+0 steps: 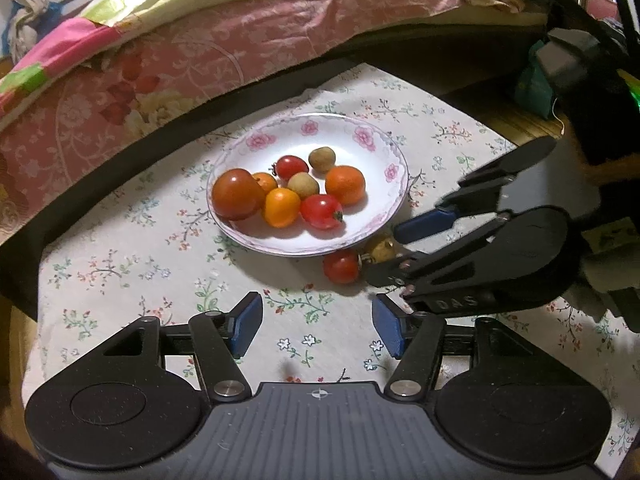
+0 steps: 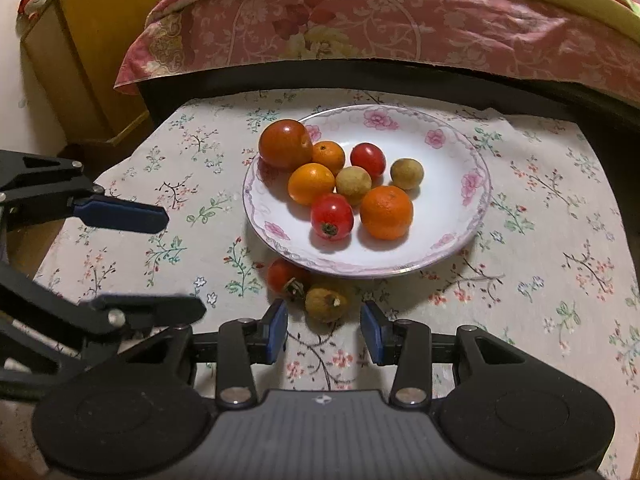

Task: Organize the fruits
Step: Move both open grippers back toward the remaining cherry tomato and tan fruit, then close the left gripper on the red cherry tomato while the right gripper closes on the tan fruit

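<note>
A white plate with a pink flower rim (image 1: 360, 136) (image 2: 460, 148) holds several fruits: a large tomato (image 1: 235, 194) (image 2: 285, 144), small oranges, red cherry tomatoes and brown longans. On the cloth by the plate's near edge lie a red cherry tomato (image 1: 341, 266) (image 2: 282, 276) and a brown longan (image 1: 379, 249) (image 2: 326, 304). My right gripper (image 2: 324, 328) (image 1: 390, 254) is open, its fingers on either side of the longan. My left gripper (image 1: 318, 324) (image 2: 176, 258) is open and empty over the cloth.
The floral tablecloth (image 1: 120, 264) (image 2: 540, 280) covers a small table. A bed with a pink patterned quilt (image 1: 180, 52) (image 2: 400, 20) runs along the far side. A yellow wooden cabinet (image 2: 92, 60) stands at the left in the right wrist view.
</note>
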Demonstrator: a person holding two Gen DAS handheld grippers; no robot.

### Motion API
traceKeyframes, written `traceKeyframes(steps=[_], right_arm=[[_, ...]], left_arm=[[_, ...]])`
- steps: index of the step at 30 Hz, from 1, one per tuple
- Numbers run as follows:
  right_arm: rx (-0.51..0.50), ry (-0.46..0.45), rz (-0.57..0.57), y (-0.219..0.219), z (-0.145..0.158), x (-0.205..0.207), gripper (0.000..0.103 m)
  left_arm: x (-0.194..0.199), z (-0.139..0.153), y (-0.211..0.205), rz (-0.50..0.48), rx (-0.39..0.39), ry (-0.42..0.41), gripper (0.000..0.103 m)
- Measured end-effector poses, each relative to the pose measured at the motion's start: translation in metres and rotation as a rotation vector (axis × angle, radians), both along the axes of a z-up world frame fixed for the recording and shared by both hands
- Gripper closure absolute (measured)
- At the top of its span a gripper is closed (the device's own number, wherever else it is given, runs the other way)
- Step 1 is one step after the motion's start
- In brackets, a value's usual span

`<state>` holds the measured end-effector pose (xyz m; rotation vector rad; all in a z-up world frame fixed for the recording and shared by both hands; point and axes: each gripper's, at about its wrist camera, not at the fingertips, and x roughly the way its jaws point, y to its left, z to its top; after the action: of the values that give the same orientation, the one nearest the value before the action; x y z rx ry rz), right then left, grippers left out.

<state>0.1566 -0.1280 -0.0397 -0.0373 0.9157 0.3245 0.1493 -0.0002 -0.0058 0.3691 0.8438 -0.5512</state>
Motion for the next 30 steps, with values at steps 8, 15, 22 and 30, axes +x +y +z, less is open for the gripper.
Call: traceKeyframes(steps=[8,15,22,30], right_arm=[[-0.022,-0.001,0.015,0.005,-0.006,0.007,0.066],[0.004,0.02,0.007,-0.001,-0.002,0.004,0.076],[0.031,0.028,0.001,-0.007,-0.001,0.005,0.076],[-0.012,-0.001,0.036,0.003,-0.009,0.006,0.076]], left_arm=[[0.004,-0.007,0.0,-0.006,0.006,0.017,0.034],[0.006,-0.013,0.0,-0.011,0.014,0.025,0.032],[0.005,-0.014,-0.004,-0.022,0.016,0.029,0.032],[0.008,-0.016,-0.003,-0.016,-0.002,0.034,0.032]])
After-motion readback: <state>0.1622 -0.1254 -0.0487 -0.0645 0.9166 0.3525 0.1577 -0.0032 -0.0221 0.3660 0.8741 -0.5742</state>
